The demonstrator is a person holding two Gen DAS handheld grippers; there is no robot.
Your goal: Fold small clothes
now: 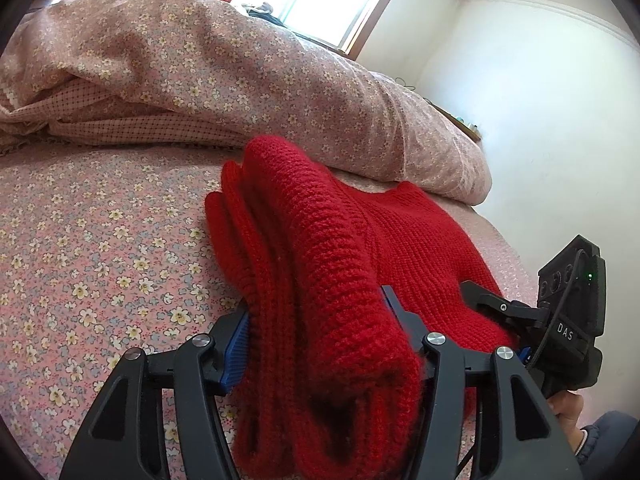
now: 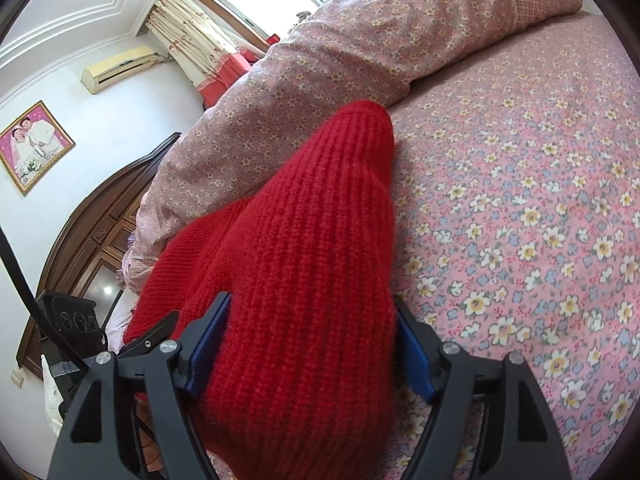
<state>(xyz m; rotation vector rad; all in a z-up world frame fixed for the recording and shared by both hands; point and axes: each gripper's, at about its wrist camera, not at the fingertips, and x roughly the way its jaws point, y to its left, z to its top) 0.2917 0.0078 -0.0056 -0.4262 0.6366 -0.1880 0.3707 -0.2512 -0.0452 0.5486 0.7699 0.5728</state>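
Note:
A red knitted sweater (image 1: 320,248) lies on the flowered bed sheet (image 1: 80,260), bunched into thick folds. My left gripper (image 1: 316,312) is shut on a thick folded edge of it, the blue pads pressed on both sides. My right gripper (image 2: 312,320) is shut on another thick ribbed fold of the sweater (image 2: 312,220), lifted slightly off the sheet (image 2: 520,220). The right gripper also shows in the left wrist view (image 1: 500,308), just right of the left one, close beside it. The left gripper's fingertip (image 2: 152,336) shows at the lower left of the right wrist view.
A rolled pink flowered quilt (image 1: 200,60) lies along the far side of the bed, just behind the sweater; it also shows in the right wrist view (image 2: 320,60). A dark wooden headboard (image 2: 100,232) stands at the left. The bed edge and white wall (image 1: 540,120) are to the right.

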